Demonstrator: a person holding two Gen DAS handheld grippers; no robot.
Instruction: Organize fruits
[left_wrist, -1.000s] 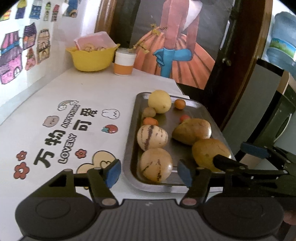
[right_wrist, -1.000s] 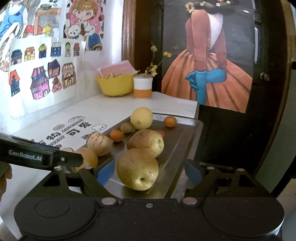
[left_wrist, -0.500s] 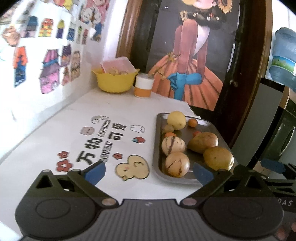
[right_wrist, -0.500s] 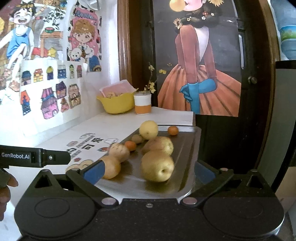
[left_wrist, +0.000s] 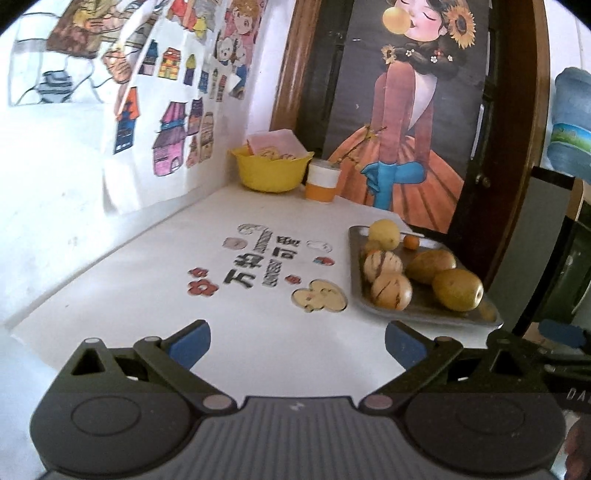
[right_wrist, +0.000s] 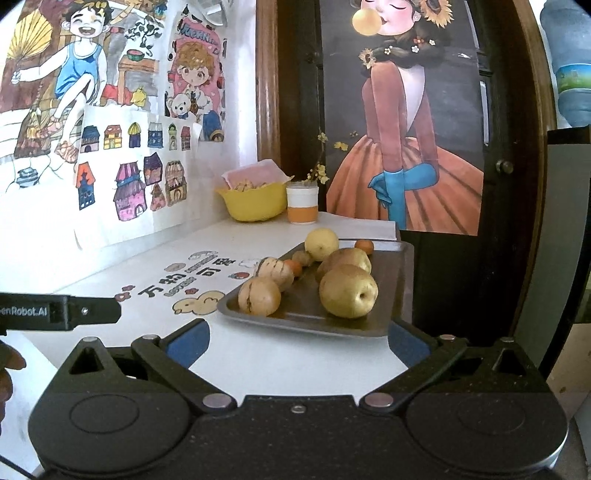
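Fruit sits together on a grey metal tray (right_wrist: 397, 280) at the right edge of the white table (left_wrist: 258, 350), right of centre in your left wrist view and at centre in your right wrist view. On that tray you have two brown pears, the nearer pear (right_wrist: 348, 291) standing at centre of the right view and the farther pear (right_wrist: 345, 259) touching it just behind. Left of them lie two striped melons, the front striped melon (right_wrist: 259, 296) near the tray's closest corner and the rear striped melon (right_wrist: 276, 272) just beyond it. A round yellow fruit (right_wrist: 321, 239) rests toward the tray's far end, with a small orange fruit (right_wrist: 364, 245) beside it on the right. Your left gripper (left_wrist: 297, 341) hovers over bare tabletop at the bottom of its frame, blue pads spread wide and holding nothing, well apart from the tray. Your right gripper (right_wrist: 297, 341) is likewise spread wide and empty, its pads low in the frame, either side of the tray's near edge. A yellow bowl (left_wrist: 270, 172) and an orange-and-white cup (left_wrist: 322, 181) stand at the table's far end, upper centre of the left view, in front of a poster of a girl in an orange dress (left_wrist: 402, 122).
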